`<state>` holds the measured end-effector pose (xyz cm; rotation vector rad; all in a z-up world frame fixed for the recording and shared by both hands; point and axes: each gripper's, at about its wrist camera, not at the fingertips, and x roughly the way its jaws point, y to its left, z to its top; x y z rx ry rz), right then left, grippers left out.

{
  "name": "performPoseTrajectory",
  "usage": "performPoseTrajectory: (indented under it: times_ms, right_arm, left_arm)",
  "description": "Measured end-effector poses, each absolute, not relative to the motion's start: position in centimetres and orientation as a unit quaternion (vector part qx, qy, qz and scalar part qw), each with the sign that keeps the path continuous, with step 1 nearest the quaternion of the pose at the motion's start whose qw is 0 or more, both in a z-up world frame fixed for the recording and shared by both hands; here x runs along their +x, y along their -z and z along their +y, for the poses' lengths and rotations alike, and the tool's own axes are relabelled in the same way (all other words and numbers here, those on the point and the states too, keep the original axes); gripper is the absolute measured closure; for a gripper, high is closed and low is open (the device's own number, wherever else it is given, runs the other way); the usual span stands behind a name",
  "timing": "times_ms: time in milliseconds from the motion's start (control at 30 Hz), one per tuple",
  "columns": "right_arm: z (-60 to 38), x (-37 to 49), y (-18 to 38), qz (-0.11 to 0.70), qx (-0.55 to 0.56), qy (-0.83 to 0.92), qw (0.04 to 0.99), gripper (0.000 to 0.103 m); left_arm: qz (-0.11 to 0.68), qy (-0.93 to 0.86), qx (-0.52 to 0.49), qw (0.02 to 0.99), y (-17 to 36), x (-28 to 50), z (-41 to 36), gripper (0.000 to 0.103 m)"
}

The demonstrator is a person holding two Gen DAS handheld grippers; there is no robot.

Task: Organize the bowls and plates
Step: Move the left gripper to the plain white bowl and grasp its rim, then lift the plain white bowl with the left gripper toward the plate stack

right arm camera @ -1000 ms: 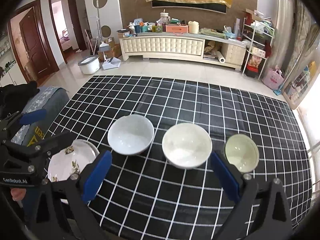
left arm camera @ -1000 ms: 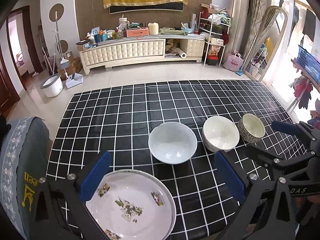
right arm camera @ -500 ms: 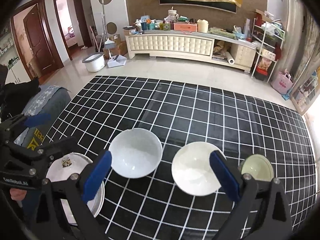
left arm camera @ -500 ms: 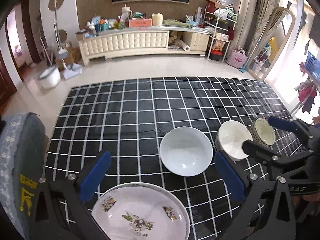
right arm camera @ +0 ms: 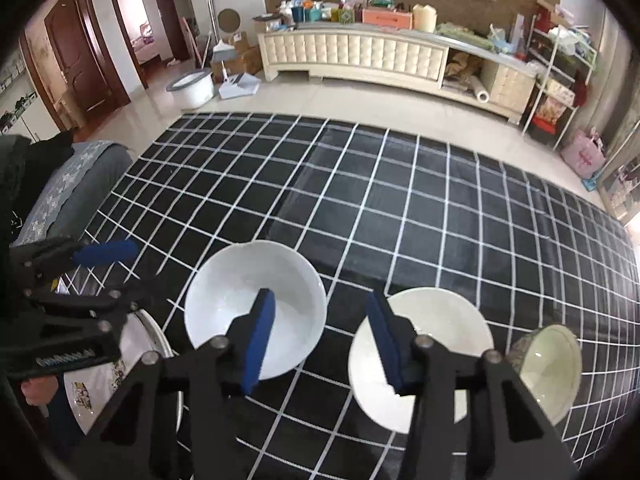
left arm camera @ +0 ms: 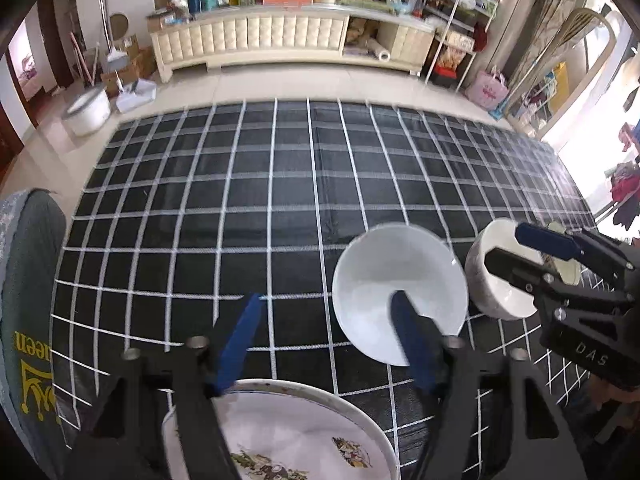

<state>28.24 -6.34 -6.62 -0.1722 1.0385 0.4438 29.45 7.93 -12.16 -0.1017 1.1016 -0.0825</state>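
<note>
Black cloth with a white grid (left arm camera: 280,200) covered the table, and a cream sideboard (left arm camera: 256,40) crowded with boxes and jars stood against the far wall of the room. Over the near edge of that cloth, the left gripper (left arm camera: 324,340) hung with its blue-padded jaws apart at a middling width and nothing between them; its right finger (left arm camera: 412,344) crossed in front of the near rim of the white bowl (left arm camera: 384,272), though whether it touched the bowl could not be told. Below the same gripper lay the flowered plate (left arm camera: 280,432), shallow and bare except for its printed pattern. The white bowl sat right of the plate and looked empty. In the right wrist view the right gripper (right arm camera: 320,336) was also parted at a middling width, holding nothing, poised over the gap between the white bowl (right arm camera: 256,304) and the cream bowl (right arm camera: 440,344); its left pad overlapped the white bowl and its right pad the cream one. The cream bowl held nothing visible. Just right of it, near the table's right edge, stood the small speckled bowl (right arm camera: 548,368), pale green inside and empty. From the left wrist view the right gripper (left arm camera: 520,252) reached over the cream bowl (left arm camera: 500,300). A grey cushioned seat (right arm camera: 80,184) stood at the table's left side.
</note>
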Motion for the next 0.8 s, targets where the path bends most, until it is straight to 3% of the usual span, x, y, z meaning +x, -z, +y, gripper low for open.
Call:
performPoseTrajectory:
  times_ms: [100,200,333,500,600,800]
  right_arm:
    - [-6.1,29.1,7.9,0.509,-0.075,-0.214,0.830,0.052]
    - [-5.9,29.6,8.8,0.515,-0.082,-0.215,0.826,0.052]
    - [-5.6,30.0,9.7,0.524,-0.085,-0.221,0.818,0.056]
    - [-5.2,30.5,11.4,0.545,-0.090,-0.221,0.803,0.078]
    - [-5.2,30.6,12.0,0.554,-0.089,-0.217,0.799,0.086]
    - [-5.5,30.1,12.6,0.555,-0.078,-0.205,0.802,0.091]
  left_arm:
    - [0.540,0.043,-0.053,0.839,13.8,30.1,7.8,0.066]
    - [0.554,0.046,-0.060,0.829,15.0,30.6,7.8,0.076]
    - [0.565,0.052,-0.061,0.821,16.0,30.7,7.6,0.076]
    - [0.576,0.058,-0.070,0.812,17.0,31.2,7.4,0.085]
    - [0.575,0.068,-0.069,0.812,17.2,31.1,7.2,0.090]
    - [0.574,0.065,-0.083,0.812,17.7,30.9,7.3,0.093]
